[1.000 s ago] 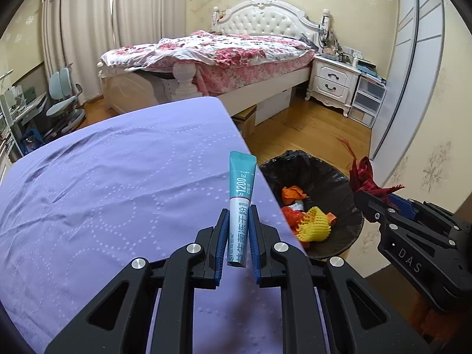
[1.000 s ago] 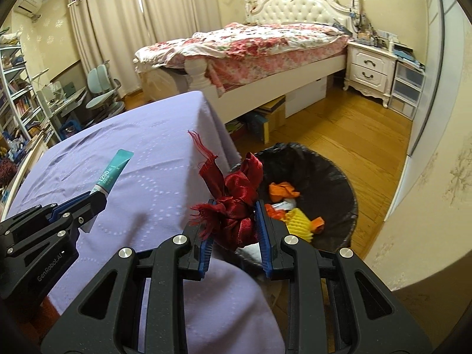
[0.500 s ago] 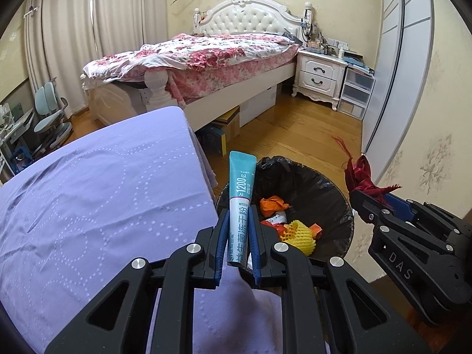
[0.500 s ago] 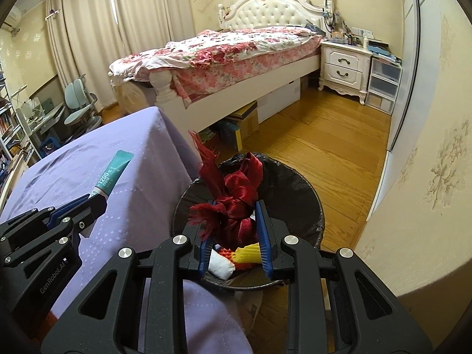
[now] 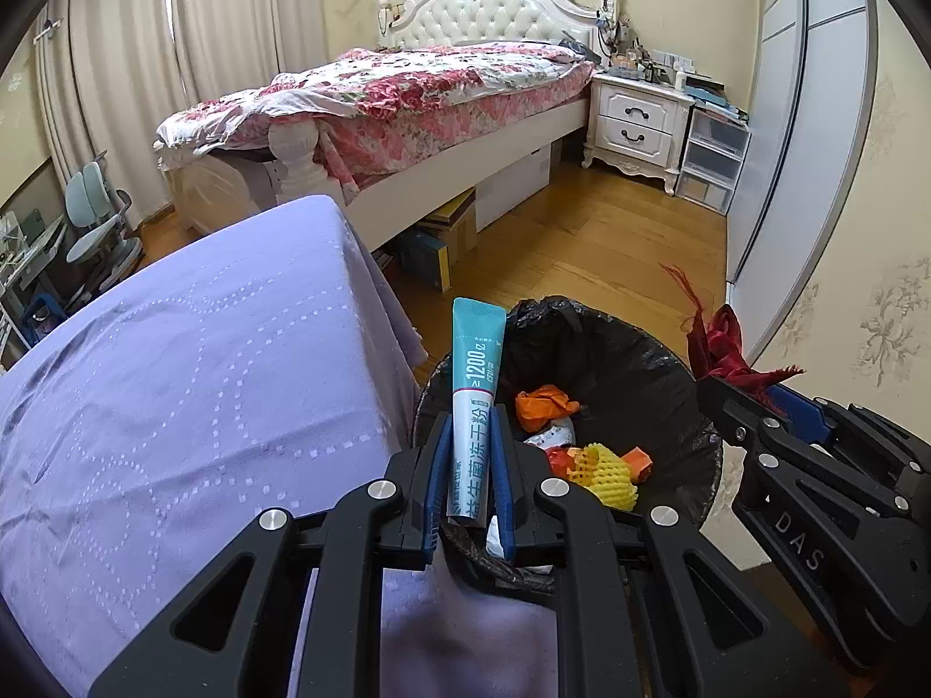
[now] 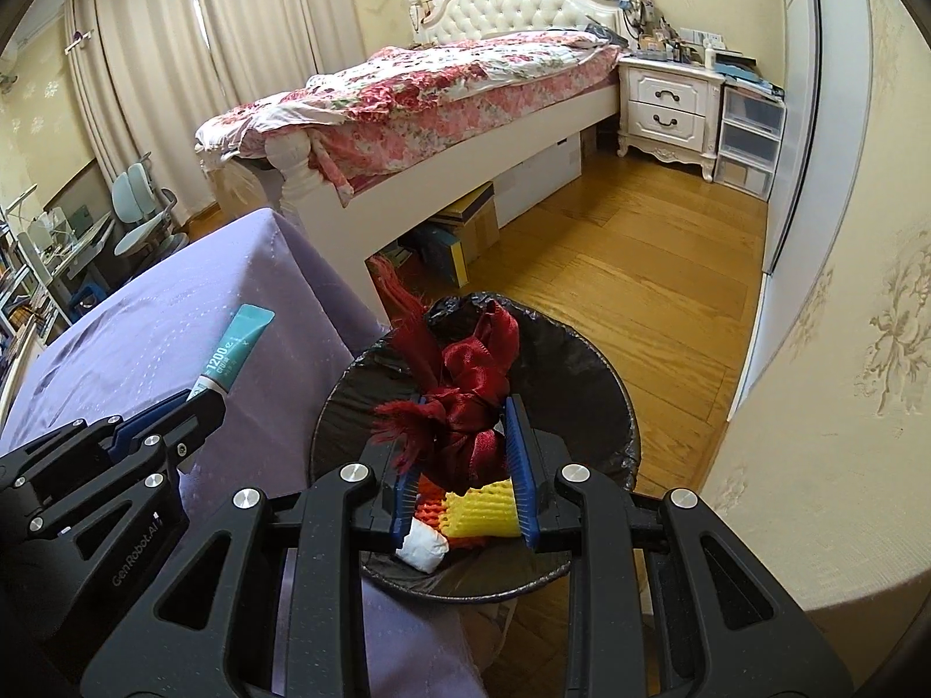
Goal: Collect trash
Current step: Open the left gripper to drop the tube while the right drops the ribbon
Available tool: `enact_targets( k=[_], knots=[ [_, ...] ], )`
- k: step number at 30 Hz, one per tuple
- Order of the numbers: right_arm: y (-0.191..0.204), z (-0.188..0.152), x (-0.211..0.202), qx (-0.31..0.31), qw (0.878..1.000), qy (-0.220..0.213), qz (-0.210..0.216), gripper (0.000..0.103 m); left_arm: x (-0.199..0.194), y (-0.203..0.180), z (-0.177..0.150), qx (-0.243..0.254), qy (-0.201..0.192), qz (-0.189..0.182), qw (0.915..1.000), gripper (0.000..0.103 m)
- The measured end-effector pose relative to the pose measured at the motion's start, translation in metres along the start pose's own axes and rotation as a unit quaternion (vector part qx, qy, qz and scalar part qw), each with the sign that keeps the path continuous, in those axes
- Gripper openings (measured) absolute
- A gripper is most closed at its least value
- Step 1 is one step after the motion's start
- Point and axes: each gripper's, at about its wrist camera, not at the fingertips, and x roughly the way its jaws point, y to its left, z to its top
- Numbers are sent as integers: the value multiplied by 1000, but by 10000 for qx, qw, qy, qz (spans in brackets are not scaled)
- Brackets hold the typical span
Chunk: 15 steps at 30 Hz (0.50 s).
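With your left gripper (image 5: 470, 477) clamping a teal-and-white paper sachet (image 5: 472, 407) and your right gripper (image 6: 464, 468) pinching a crumpled dark red mesh net (image 6: 465, 401), centre both over the black-lined round bin (image 6: 611, 395) beside the purple-clothed table (image 5: 174, 384) before letting go

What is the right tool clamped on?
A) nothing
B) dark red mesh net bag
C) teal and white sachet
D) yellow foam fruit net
B: the right tool pinches the bunched dark red mesh net bag above the black-lined trash bin.
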Motion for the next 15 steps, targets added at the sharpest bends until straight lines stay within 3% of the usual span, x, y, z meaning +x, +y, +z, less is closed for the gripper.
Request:
enact_targets(
  k=[7,11,12,13,15],
  knots=[
    [-2,1,6,36,10000,24,-16,27,7,-4,4,18,87,-17,10000,17],
    [-1,2,11,47,10000,31,-29,29,5,-4,3,20,77,-16,10000,22],
    [-1,2,11,68,10000,14,-47,30,5,-4,3,22,76,-16,10000,26],
    [0,3,12,68,10000,14,-47,39,5,-3,3,26,69,-6,10000,30],
    [0,3,12,79,9999,4,-68,45,3,-1,3,-17,24,31,10000,47]
  ],
)
